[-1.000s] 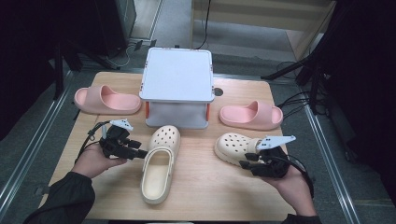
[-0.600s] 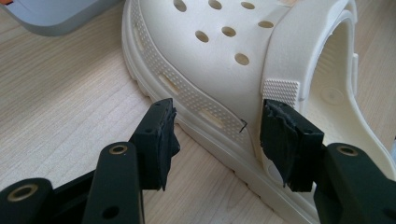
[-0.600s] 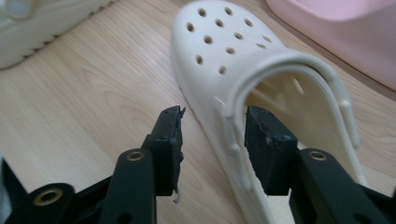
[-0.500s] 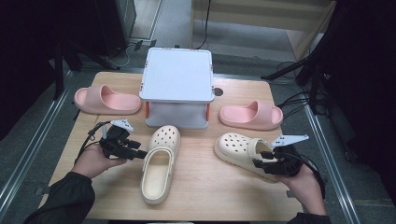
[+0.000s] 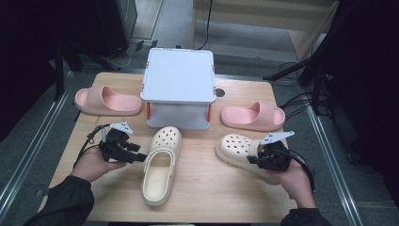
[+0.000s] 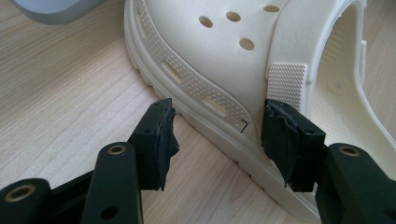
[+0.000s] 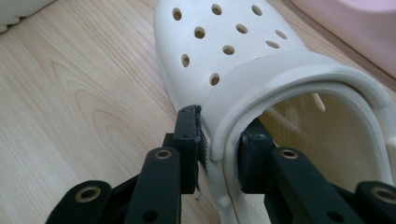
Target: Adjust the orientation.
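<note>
Wooden surface (image 5: 207,188) carries two cream clogs in front of a white box (image 5: 179,89), with pink slides at either side. The right gripper (image 7: 219,149) has just been closing, and its jaws now pinch the side wall of the right clog (image 5: 240,153) at the heel opening; that clog's long axis runs away from the jaws, toe toward the box. The left gripper (image 6: 215,135) stands spread, just beside the left clog (image 5: 162,165), its sole edge between the jaws, untouched.

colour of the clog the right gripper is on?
Cream, with round holes across the toe: the clog shows best in the right gripper view.
</note>
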`<state>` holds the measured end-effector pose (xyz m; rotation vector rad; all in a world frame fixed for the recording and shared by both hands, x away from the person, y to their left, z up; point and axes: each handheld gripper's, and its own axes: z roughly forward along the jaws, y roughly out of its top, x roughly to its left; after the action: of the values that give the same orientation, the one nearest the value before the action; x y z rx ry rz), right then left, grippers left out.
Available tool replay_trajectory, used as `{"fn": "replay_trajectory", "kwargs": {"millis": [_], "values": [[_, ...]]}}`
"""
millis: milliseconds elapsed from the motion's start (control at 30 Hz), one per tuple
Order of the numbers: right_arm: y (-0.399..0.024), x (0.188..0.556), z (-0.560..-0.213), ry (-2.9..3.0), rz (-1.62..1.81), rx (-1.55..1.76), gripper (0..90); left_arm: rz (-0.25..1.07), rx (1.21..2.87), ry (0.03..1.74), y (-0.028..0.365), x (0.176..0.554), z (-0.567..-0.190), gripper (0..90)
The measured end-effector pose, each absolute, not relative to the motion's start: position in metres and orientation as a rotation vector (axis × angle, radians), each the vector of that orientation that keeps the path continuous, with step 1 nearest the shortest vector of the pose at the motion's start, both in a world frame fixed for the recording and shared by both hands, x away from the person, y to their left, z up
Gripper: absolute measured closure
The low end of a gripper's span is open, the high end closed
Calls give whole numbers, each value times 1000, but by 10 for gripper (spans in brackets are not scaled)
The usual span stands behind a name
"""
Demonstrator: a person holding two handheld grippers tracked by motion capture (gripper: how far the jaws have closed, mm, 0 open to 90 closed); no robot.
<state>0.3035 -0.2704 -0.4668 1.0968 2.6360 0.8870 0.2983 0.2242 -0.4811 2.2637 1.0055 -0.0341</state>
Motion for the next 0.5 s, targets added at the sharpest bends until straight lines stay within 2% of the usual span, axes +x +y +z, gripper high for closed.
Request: {"fn": "replay_trajectory", "kwargs": {"millis": [200, 500], "values": [[-268, 305, -461, 2637, 924, 1117, 763, 15, 2241, 1011, 226, 294, -477, 441], [-237, 306, -445, 2600, 953, 1090, 765, 27, 2231, 1026, 228, 290, -477, 442]]}}
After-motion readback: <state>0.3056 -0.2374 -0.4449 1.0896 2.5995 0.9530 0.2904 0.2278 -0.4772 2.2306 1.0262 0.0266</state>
